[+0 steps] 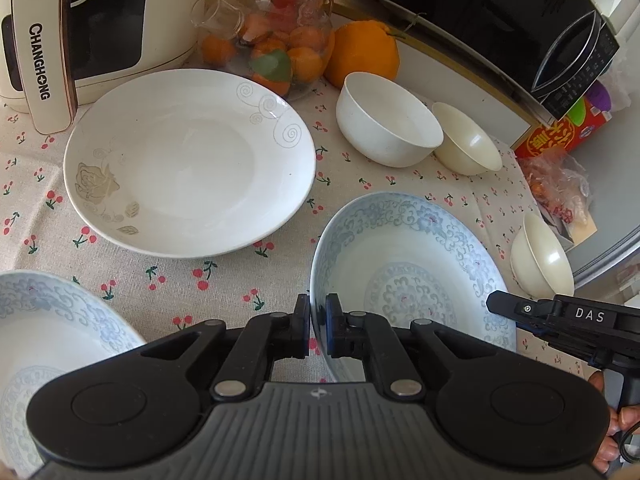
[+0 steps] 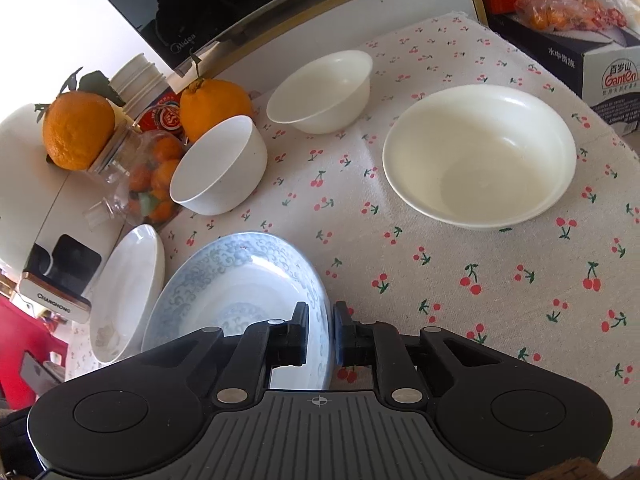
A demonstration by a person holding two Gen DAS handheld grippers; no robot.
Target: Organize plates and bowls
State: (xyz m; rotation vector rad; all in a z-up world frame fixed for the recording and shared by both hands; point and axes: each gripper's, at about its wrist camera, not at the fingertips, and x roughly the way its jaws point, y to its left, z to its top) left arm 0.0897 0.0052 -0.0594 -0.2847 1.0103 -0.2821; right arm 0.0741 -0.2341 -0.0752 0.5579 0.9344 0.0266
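Observation:
A blue-patterned plate [image 1: 408, 280] is gripped at both sides. My left gripper [image 1: 318, 320] is shut on its left rim. My right gripper [image 2: 321, 326] is shut on its right rim [image 2: 324, 320]; its finger also shows in the left wrist view [image 1: 516, 308]. A white rose-patterned plate [image 1: 188, 164] lies behind it and shows in the right wrist view [image 2: 124, 296]. A second blue-patterned plate [image 1: 52, 344] lies at lower left. A white bowl [image 1: 384, 120] and two cream bowls [image 1: 468, 140] [image 1: 540, 256] stand to the right.
A Changhong appliance [image 1: 72, 28], a glass jar of fruit [image 1: 280, 36], oranges [image 1: 364, 52] and a Midea microwave [image 1: 500, 20] line the back. A red box [image 1: 560, 132] and snack bag [image 1: 560, 188] sit at right. A carton [image 2: 600, 76] stands past the cream bowl [image 2: 480, 156].

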